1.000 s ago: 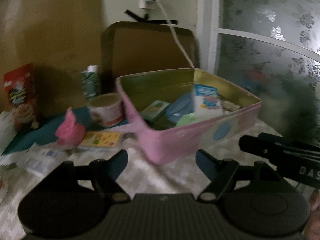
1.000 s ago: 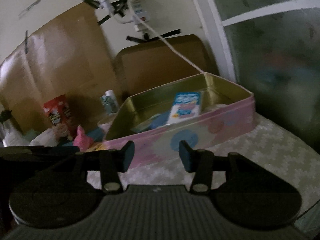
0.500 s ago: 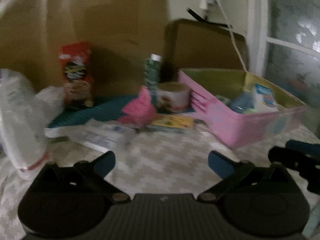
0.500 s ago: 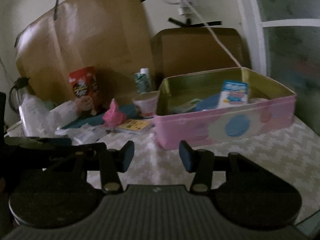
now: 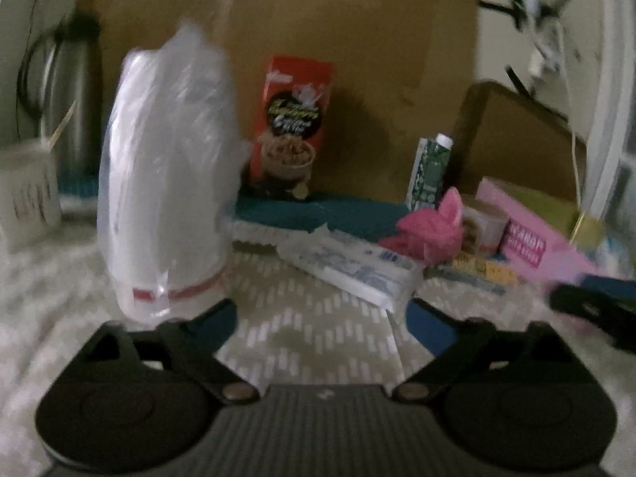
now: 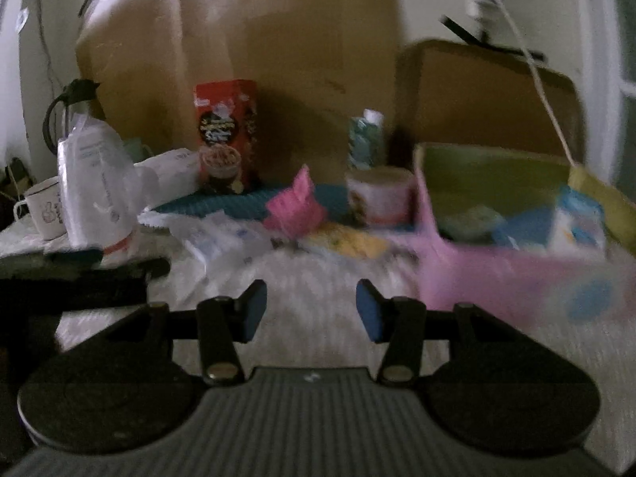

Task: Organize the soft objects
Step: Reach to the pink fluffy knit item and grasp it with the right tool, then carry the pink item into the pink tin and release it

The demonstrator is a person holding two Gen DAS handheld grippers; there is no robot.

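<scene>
Left wrist view
- Left gripper (image 5: 320,324): released; jaws have just been closing slightly from full spread, nothing between them, only patterned tablecloth (image 5: 310,342).
- Soft objects: pink plush piece (image 5: 431,226) lies right of centre, near the flat clear-wrapped packet (image 5: 349,266), which lies just ahead of the right fingertip.
- Obstructions: tall plastic-wrapped white pack (image 5: 167,183) stands upright just beyond the left fingertip.
- Surroundings: red cereal box (image 5: 292,127) and green carton (image 5: 431,167) stand against brown cardboard (image 5: 357,59).
- Cut off: pink tin (image 5: 532,234) runs past the right edge; frame blurred.

Right wrist view
- Right gripper (image 6: 311,310): released, half spread, empty.
- Soft objects: plush piece (image 6: 296,204) sits beyond the jaws, left of the round tub (image 6: 379,194).
- Tin (image 6: 512,274): open, holds blurred packets; contents unreadable.
- Left edge: white mug (image 6: 43,208) partly hidden by the wrapped pack (image 6: 95,190).
</scene>
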